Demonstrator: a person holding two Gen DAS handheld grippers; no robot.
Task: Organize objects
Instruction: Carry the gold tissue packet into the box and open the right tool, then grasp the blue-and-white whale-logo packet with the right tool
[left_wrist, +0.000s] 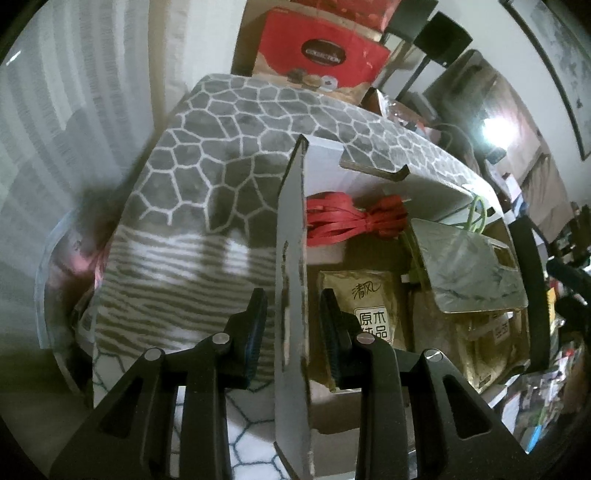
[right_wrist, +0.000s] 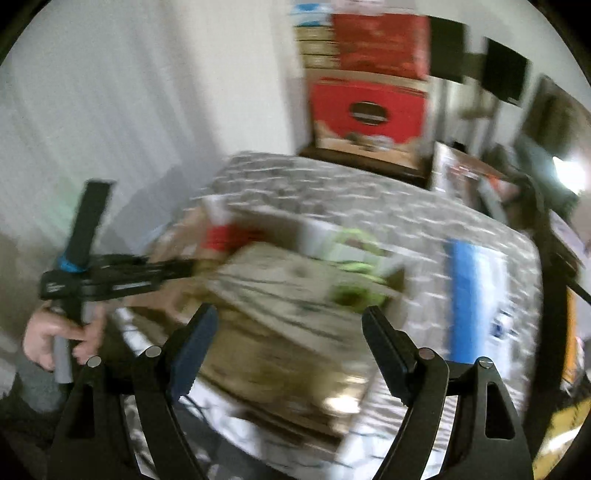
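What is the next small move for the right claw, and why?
Probably bring the right claw, open and empty, down toward the silver marbled flat packet lying loose on top of the contents of the white cardboard box. The left claw is shut on the box's upright flap, holding it aside, so the inside is reachable.

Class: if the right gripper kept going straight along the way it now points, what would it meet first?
Probably the marbled card lying atop the open cardboard box, directly ahead of the open right gripper. Heavy blur leaves depth uncertain.
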